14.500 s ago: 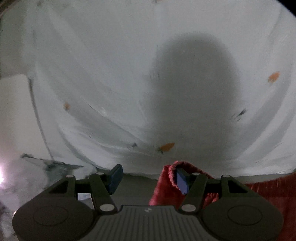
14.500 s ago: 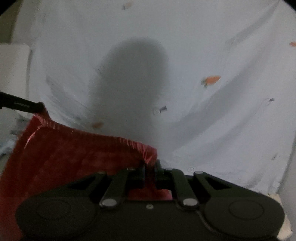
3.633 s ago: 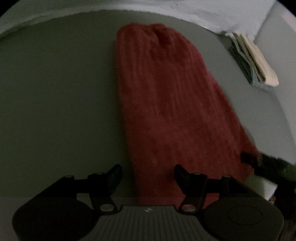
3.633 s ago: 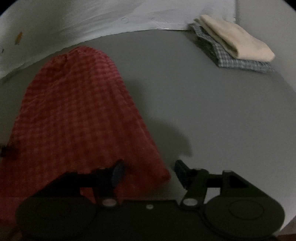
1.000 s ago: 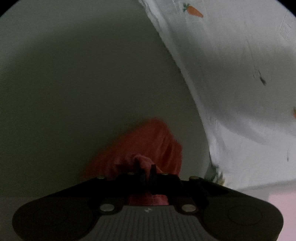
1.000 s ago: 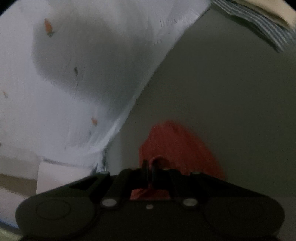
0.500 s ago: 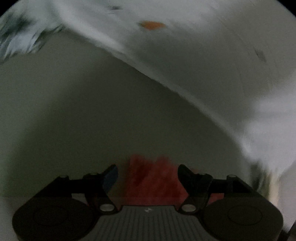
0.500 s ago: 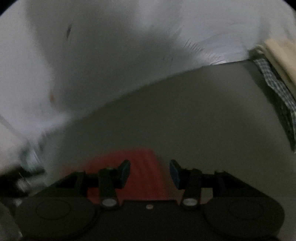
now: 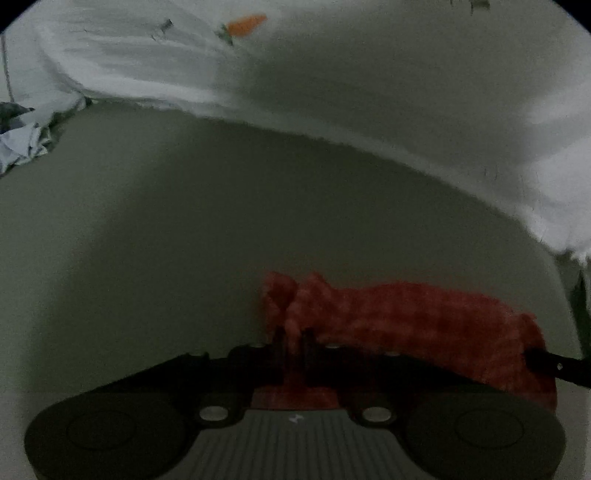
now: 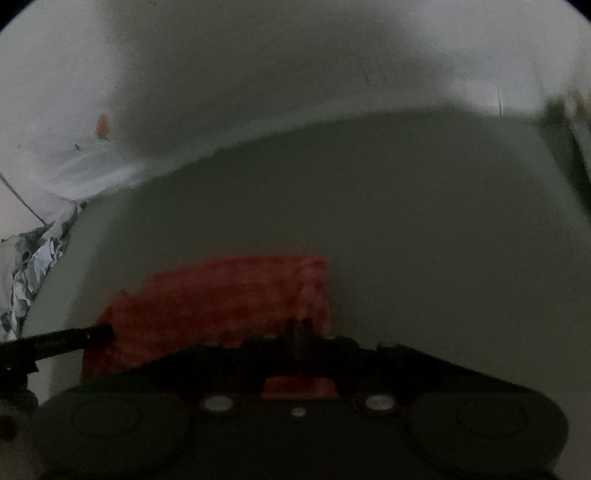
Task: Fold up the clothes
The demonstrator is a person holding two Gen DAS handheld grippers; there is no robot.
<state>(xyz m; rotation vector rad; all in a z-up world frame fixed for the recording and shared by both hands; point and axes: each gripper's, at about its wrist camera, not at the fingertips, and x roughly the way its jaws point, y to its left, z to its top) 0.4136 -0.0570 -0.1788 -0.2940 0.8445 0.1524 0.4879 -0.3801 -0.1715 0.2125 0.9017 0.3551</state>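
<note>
Red cloth [image 9: 406, 317] is pinched at its near corners: one corner is clamped by the left gripper [image 9: 291, 338], the other by the right gripper [image 10: 301, 326], jaws closed on fabric in both views. Cloth is kept low over the grey table [image 9: 184, 221], probably so that both corners can be carried together for a fold; blur hides the contact. White sheet [image 9: 369, 74] is seen behind.

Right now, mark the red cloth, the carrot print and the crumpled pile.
red cloth [image 9: 424, 317], left wrist view, middle of its upper face.
carrot print [image 9: 245, 25], left wrist view, orange body.
crumpled pile [image 10: 27, 273], right wrist view, pale folds.
</note>
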